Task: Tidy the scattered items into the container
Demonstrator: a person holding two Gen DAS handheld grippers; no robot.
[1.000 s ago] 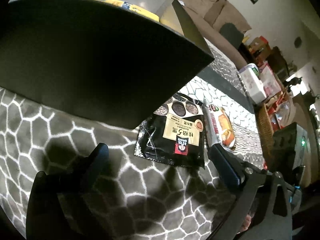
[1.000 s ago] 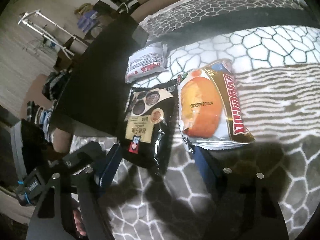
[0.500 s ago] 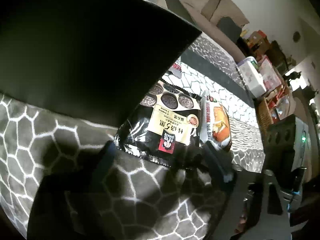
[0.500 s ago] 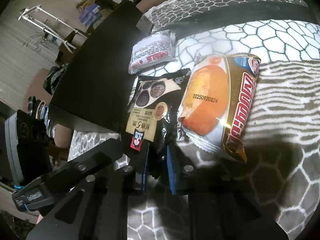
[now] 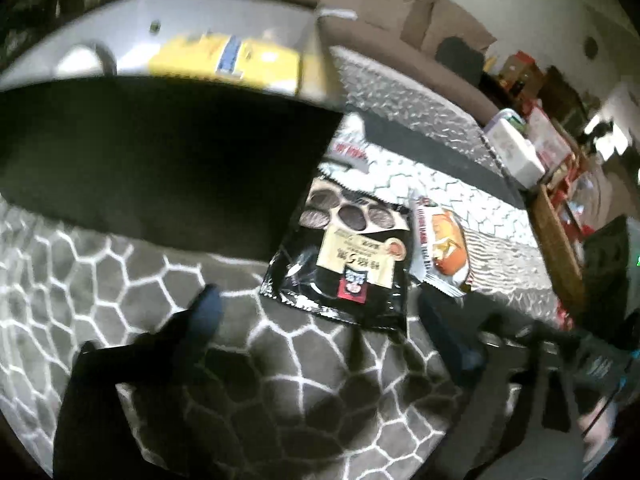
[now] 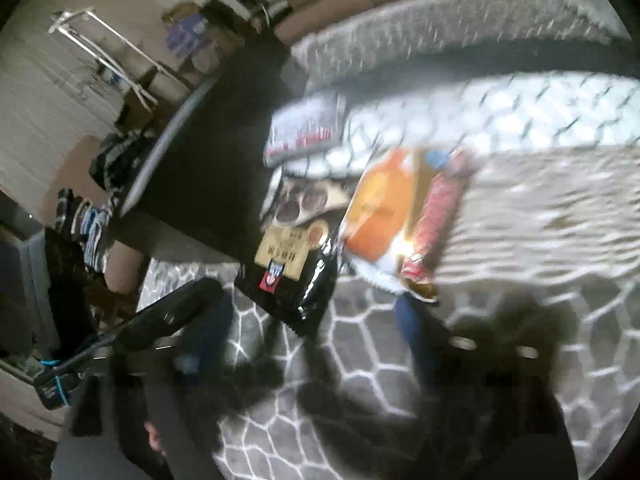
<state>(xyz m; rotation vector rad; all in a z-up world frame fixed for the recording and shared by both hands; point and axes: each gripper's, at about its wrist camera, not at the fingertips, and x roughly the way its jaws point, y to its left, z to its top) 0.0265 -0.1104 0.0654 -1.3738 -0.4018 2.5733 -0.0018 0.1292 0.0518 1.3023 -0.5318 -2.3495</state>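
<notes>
A black snack pouch (image 5: 344, 256) lies on the patterned cloth beside the dark container (image 5: 160, 168); it also shows in the right wrist view (image 6: 292, 264). An orange pastry packet (image 5: 444, 248) lies to its right, also seen in the right wrist view (image 6: 400, 216). A white and red packet (image 5: 352, 148) lies behind them by the container's corner. My left gripper (image 5: 320, 320) is open, just short of the black pouch. My right gripper (image 6: 316, 320) is open, its right finger near the pastry packet's bottom edge. The frames are blurred.
A yellow packet (image 5: 228, 60) lies inside the container. A sofa (image 5: 400, 20) stands behind. Boxes and a wicker shelf (image 5: 556, 224) are at the right. The left gripper's body (image 6: 120, 340) shows at the left of the right wrist view.
My right gripper was shut half a second ago and is open now. The left gripper has pulled back a little, so the container's inside shows again. The packets lie about where they were.
</notes>
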